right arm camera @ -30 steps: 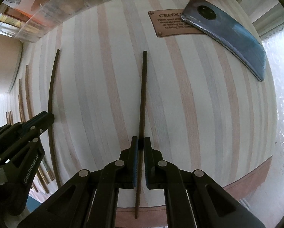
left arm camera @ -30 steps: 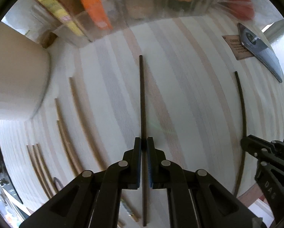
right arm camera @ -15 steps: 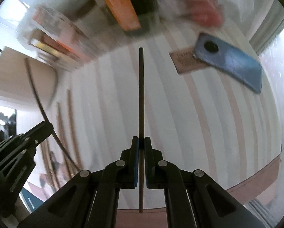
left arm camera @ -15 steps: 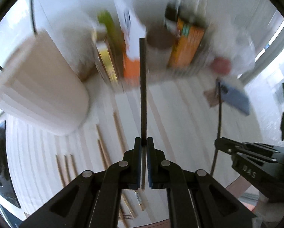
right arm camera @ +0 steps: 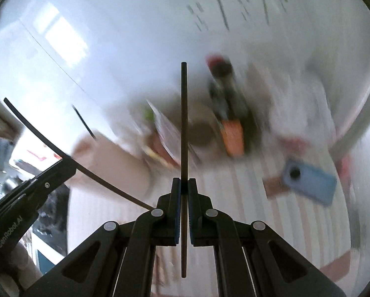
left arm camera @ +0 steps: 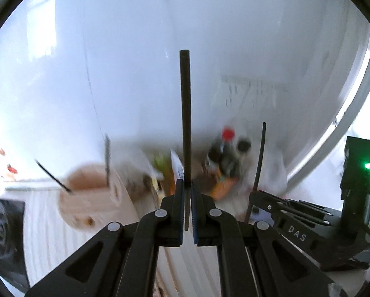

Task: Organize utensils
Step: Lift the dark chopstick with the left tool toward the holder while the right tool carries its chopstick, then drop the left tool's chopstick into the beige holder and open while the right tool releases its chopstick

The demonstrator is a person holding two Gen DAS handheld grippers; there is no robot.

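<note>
My left gripper (left arm camera: 186, 185) is shut on a dark chopstick (left arm camera: 185, 113) that points straight ahead, high above the striped table. My right gripper (right arm camera: 184, 185) is shut on a second dark chopstick (right arm camera: 184, 123), also held well off the table. In the left wrist view the right gripper (left arm camera: 255, 194) shows at the right with its chopstick (left arm camera: 259, 158). In the right wrist view the left gripper (right arm camera: 69, 162) shows at the left with its chopstick (right arm camera: 43, 138). A beige cylindrical holder (left arm camera: 90, 198) stands left of centre below, with dark sticks in it.
Bottles and packets (right arm camera: 224, 113) crowd a clear tray at the back of the striped table (right arm camera: 234, 198). A blue phone (right arm camera: 308, 180) lies on a brown card at the right. A white wall fills the upper half of both views. The background is motion-blurred.
Both grippers have risen from the table, each carrying its dark chopstick, and tilted upward; the views now take in the wall, bottles and holder instead of the tabletop.
</note>
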